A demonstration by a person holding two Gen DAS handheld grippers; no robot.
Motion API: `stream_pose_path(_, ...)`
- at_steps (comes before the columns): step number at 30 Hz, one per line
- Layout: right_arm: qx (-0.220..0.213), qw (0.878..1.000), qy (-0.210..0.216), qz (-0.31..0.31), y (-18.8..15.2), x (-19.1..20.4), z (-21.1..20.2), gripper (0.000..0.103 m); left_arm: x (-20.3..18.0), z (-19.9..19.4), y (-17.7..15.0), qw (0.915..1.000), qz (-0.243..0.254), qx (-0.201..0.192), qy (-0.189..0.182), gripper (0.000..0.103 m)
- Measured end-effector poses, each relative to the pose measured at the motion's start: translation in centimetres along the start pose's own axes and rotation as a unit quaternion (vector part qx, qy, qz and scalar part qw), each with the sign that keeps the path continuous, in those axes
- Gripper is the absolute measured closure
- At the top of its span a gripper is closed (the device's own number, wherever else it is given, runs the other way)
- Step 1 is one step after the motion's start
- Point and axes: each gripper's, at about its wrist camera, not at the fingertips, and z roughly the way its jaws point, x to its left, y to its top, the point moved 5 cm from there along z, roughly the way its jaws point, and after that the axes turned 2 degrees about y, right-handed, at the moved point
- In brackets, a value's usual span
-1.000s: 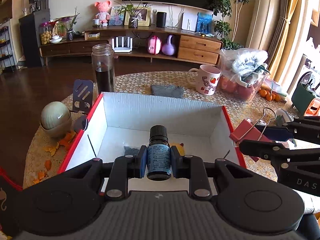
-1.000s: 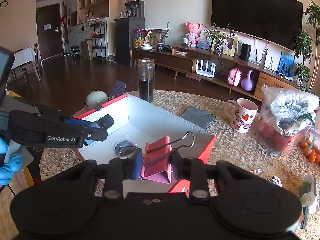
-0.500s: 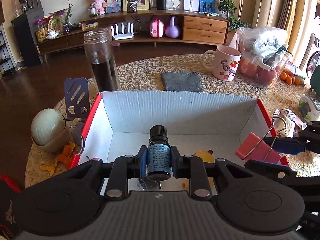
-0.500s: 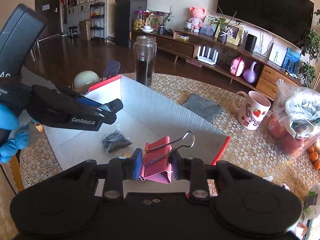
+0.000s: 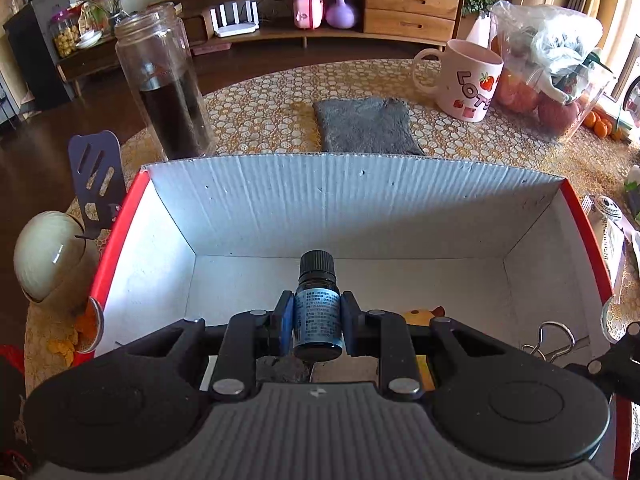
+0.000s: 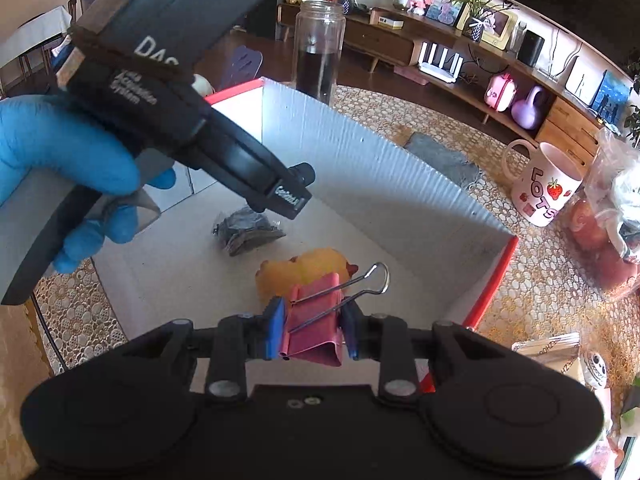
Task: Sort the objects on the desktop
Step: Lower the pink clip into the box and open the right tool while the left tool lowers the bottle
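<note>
My left gripper (image 5: 316,326) is shut on a small dark bottle (image 5: 317,308) with a blue label and black cap, held inside the white box with red rims (image 5: 360,200). My right gripper (image 6: 310,328) is shut on a pink binder clip (image 6: 316,320) with wire handles, held above the box (image 6: 400,184) over a yellow toy (image 6: 304,270). A black packet (image 6: 246,230) lies on the box floor. The left gripper shows in the right wrist view (image 6: 298,196), just above the packet. The clip's wire handles show in the left wrist view (image 5: 554,338).
On the lace-covered table behind the box stand a glass jar of dark liquid (image 5: 168,88), a grey cloth (image 5: 366,124), a pink mug (image 5: 466,80) and a bagged fruit container (image 5: 548,76). A round white pot (image 5: 48,256) and a purple stand (image 5: 98,178) sit left of the box.
Both grippers have moved forward and down into the box with their loads. The bottle is now close above the black packet and the clip over the yellow toy.
</note>
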Motion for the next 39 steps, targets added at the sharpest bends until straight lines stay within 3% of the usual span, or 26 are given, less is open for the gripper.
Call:
stream_pose_path(17,0.042,0.999,0.013,0.002,-0.5,0.4,2.0,0.073,-1.6,2.9,-1.9,0.9961,0.033,0.08,-0.02,0.08)
stream_pose_path(27,0.047,0.999,0.006,0.004,-0.8,0.5,2.6,0.069,-1.4,3.0,-1.9,0.9963,0.031,0.08,-0.002,0.08)
stream_pose_path(32,0.035,0.999,0.009,0.003,-0.7,0.4,2.1,0.062,-1.3,2.6,-1.8,0.9971,0.032,0.068,0.007,0.076)
stream_pose_path(35,0.023,1.0,0.018,0.007,-0.7,0.2,1.5,0.057,-1.3,2.1,-1.5,0.9978,0.031,0.055,0.017,0.071)
stream_pose_path(36,0.02,1.0,0.019,0.006,-0.7,0.2,1.3,0.057,-1.2,1.9,-1.4,0.9981,0.029,0.05,0.021,0.063)
stream_pose_path(37,0.018,1.0,0.02,0.006,-0.7,0.2,1.1,0.056,-1.1,1.6,-1.3,0.9984,0.025,0.043,0.024,0.044)
stream_pose_path(39,0.011,1.0,0.017,0.009,-0.7,-0.1,0.6,0.048,-1.0,0.9,-1.0,0.9991,0.02,0.026,0.028,0.031)
